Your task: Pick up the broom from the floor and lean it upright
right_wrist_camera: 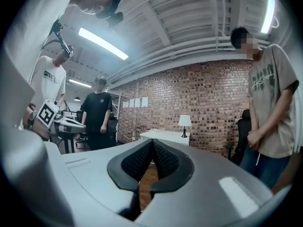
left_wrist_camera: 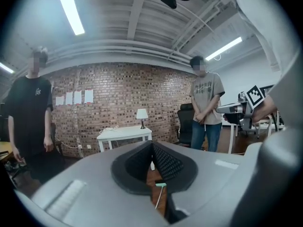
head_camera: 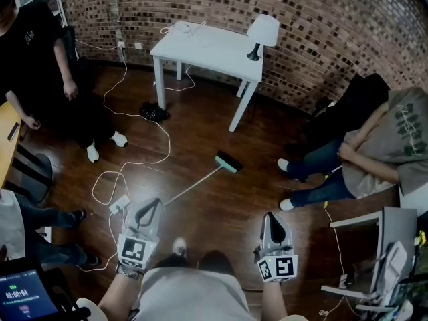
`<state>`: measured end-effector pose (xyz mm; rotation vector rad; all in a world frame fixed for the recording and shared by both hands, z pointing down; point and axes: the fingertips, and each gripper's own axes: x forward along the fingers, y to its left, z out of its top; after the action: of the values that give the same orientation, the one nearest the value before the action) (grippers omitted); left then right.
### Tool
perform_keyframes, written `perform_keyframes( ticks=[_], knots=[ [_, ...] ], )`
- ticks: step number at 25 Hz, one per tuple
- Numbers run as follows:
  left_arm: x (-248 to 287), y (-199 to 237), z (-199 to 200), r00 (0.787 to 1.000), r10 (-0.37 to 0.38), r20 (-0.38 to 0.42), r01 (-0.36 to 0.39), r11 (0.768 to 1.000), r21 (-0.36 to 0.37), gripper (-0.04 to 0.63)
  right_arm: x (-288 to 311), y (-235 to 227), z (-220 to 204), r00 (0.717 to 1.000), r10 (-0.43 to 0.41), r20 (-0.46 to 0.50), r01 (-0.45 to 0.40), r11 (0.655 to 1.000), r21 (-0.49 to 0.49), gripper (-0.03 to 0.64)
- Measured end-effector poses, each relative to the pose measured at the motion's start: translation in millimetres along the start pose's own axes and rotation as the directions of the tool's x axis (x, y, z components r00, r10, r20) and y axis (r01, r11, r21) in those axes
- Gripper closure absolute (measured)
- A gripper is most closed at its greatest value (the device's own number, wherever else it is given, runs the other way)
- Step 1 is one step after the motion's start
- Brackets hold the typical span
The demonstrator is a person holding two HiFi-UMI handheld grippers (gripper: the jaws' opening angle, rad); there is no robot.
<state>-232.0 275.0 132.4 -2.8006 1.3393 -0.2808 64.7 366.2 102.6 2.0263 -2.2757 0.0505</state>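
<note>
The broom lies flat on the floor; the left gripper and right gripper hover nearby, fingers pressed together, holding nothing

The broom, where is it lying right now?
In the head view the broom lies flat on the wooden floor near the middle, its brush end toward the white table and its handle pointing back toward the left gripper.
</note>
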Motion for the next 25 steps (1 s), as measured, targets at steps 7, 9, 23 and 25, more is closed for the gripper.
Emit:
perform_keyframes(
  ticks=[7,9,23,25],
  knots=[
    [32,9,-4,0.999,0.044,-0.026,-0.044,0.999,-0.02,0.597,55,-6,-8,0.998,0.061,-0.003,-0.061,0.998,0.02,0.603],
    [43,6,-2,0.998,0.051,-0.028,-0.051,0.998,-0.025,0.597,67,-11,-8,0.997,0.081,-0.003,-0.081,0.996,0.028,0.603],
    [96,8,-17,0.989,0.111,-0.101,-0.118,0.991,-0.059,0.597,134,-45,-38,0.978,0.204,-0.051,-0.202,0.978,0.049,0.603],
    [101,8,-24,0.985,0.121,-0.126,-0.131,0.989,-0.069,0.597,145,-46,-51,0.969,0.236,-0.075,-0.231,0.971,0.063,0.603]
  ],
)
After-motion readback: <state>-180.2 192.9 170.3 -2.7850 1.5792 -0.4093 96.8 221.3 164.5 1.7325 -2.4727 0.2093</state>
